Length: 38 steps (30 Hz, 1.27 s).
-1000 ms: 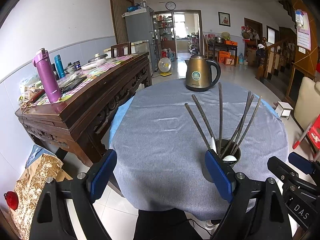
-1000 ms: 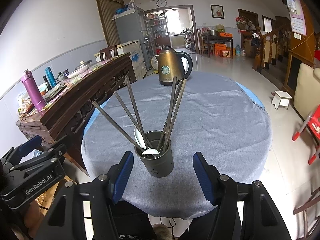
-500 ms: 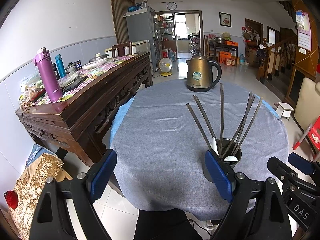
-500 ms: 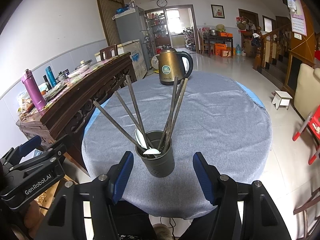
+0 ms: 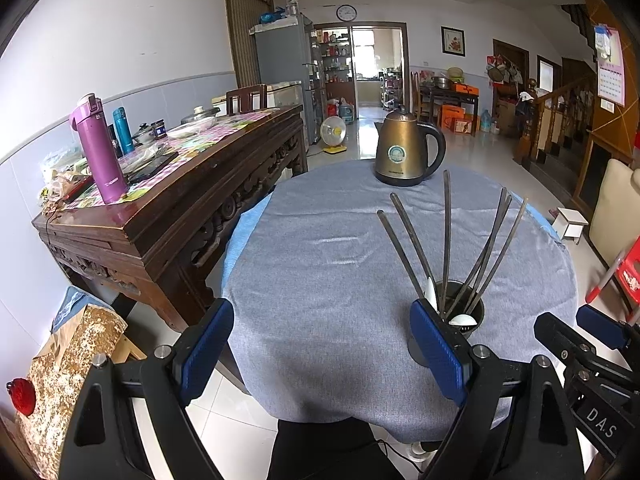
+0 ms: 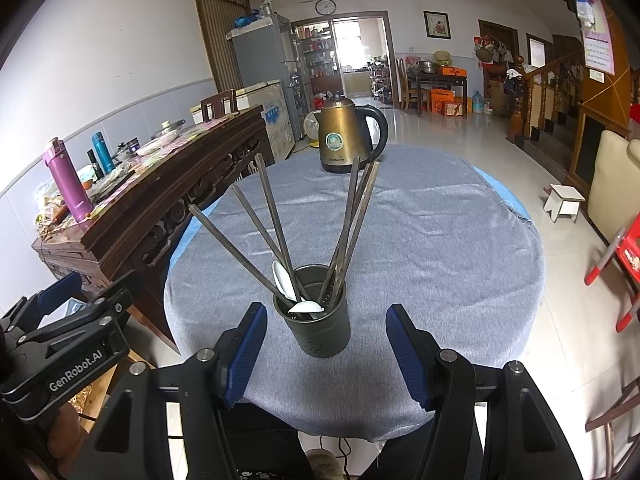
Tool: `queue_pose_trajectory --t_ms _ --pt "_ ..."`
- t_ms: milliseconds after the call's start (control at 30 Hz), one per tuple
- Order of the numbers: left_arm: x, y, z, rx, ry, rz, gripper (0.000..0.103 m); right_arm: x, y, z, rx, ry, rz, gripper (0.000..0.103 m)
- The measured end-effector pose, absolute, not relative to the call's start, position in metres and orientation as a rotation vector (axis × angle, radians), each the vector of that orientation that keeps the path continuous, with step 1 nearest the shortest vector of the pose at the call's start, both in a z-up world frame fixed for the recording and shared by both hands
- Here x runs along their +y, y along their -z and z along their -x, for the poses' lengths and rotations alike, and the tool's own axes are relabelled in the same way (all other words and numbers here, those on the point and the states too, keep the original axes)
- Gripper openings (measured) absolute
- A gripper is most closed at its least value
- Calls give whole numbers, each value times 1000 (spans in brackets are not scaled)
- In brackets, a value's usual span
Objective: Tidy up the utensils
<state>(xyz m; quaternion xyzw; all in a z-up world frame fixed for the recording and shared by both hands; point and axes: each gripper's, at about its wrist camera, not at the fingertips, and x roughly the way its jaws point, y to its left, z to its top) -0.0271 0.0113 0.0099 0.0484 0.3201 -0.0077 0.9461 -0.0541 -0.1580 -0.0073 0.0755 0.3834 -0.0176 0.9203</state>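
A dark metal utensil cup stands near the front edge of the round table with the grey cloth. Several dark chopsticks fan out of it, and two white spoons lie inside. My right gripper is open and empty, its jaws to either side of the cup and just in front of it. In the left wrist view the cup is partly hidden behind the right pad. My left gripper is open and empty, left of the cup at the table's front edge.
A gold electric kettle stands at the far side of the table. A carved dark wooden sideboard with a purple flask and clutter stands to the left. A red stool and a small white stool are on the right.
Both grippers have drifted slightly; the cup sits a little higher in the right wrist view. Nothing was taken hold of or let go.
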Motion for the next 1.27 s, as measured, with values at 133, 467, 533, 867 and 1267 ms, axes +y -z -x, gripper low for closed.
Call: queue_pose_trajectory --t_ms 133,467,533,867,1267 --pt "12 -12 29 650 13 -95 90 -156 4 54 780 35 -152 66" --pt "12 -12 31 647 8 -92 90 -155 2 54 775 38 -149 66" --pt "12 -12 31 648 5 -91 90 -154 3 54 777 38 -148 66" --pt "13 -7 29 660 4 -88 90 -153 7 52 785 37 -148 66" --pt "23 4 2 665 14 -66 90 -160 12 38 766 67 -124 66"
